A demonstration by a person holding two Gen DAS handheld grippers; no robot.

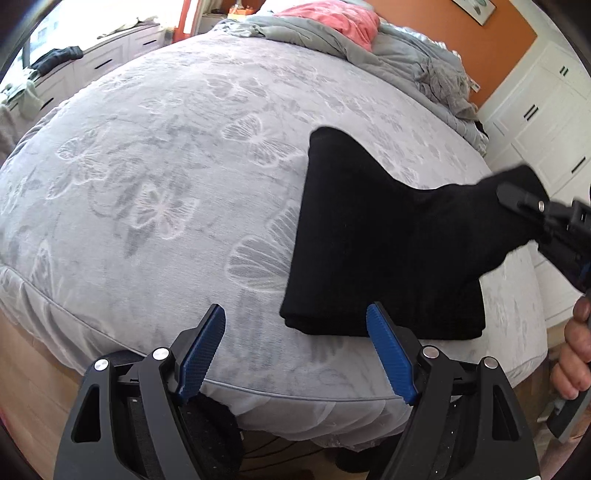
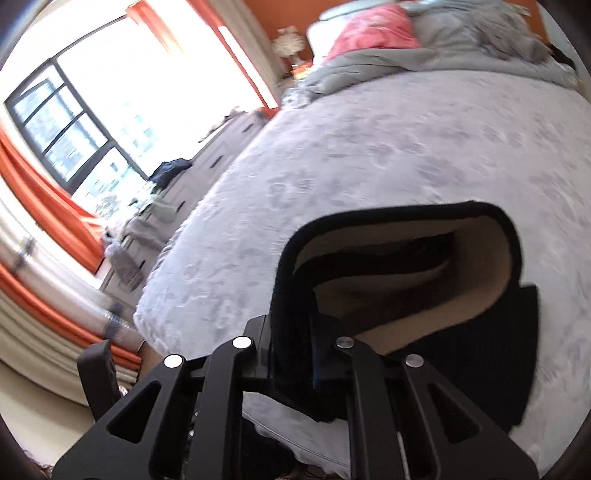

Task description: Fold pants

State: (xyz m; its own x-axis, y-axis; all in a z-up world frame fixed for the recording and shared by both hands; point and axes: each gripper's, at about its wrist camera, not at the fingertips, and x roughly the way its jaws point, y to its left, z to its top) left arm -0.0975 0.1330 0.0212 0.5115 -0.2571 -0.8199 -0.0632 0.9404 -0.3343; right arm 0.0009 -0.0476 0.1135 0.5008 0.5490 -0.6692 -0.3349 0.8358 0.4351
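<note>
Pants, black and already folded into a thick stack, lie on the bed's grey butterfly-print cover, ahead of and to the right of the left gripper. In the left wrist view the stack's long axis runs from the near bed edge away toward the far headboard end, narrowing a little as it goes. One upper layer is pulled up and off to the right, where the right gripper has it; a hand shows at the right edge below that gripper. The left gripper's blue-padded jaws stand wide apart with only bed cover between them; the right pad sits just beside the stack's near left corner, whether touching I cannot tell. A crumpled grey duvet and a pink cloth lie far ahead

In the right wrist view the right gripper has its jaws clamped together on a ribbed black edge of the pants. From the jaws the fabric rises and loops over ahead, its mouth gaping toward the camera to show a tan lining
</note>
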